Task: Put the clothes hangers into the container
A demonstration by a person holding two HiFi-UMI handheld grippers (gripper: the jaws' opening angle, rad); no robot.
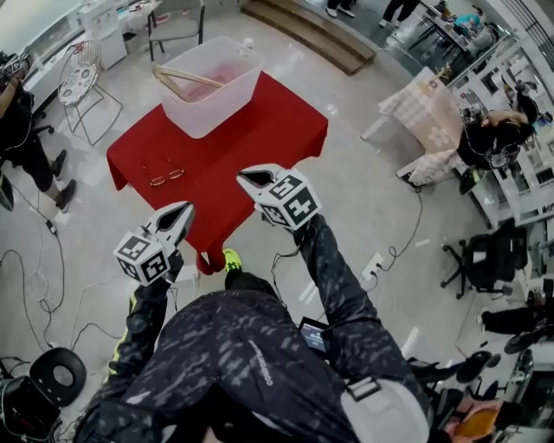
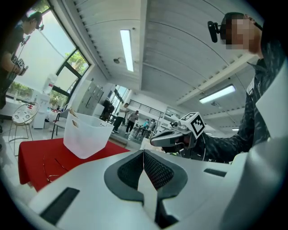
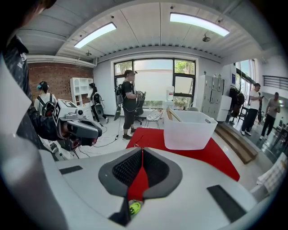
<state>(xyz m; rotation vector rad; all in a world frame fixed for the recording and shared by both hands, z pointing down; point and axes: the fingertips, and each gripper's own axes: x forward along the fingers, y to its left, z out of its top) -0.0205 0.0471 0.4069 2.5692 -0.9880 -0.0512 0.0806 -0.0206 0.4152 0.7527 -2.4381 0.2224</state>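
A white translucent container [image 1: 210, 82] stands at the far end of the red-clothed table [image 1: 268, 130], with a wooden hanger [image 1: 186, 78] leaning inside it. A thin wire hanger [image 1: 165, 177] lies flat on the cloth near the front left. My left gripper [image 1: 183, 212] hangs in the air just off the table's front edge, shut and empty. My right gripper [image 1: 248, 178] hovers over the front edge, also shut with nothing in it. The right gripper view shows the container [image 3: 189, 130] and the wooden hanger [image 3: 173, 114] ahead. The left gripper view shows the container [image 2: 85, 139] and the wire hanger [image 2: 50, 164].
A white wire chair [image 1: 80, 76] and a person [image 1: 22, 130] are left of the table. A grey chair [image 1: 177, 24] stands behind it. Cables [image 1: 35, 285] trail over the floor. A small cloth-covered table [image 1: 428, 108] and office chairs are at the right, steps [image 1: 307, 30] beyond.
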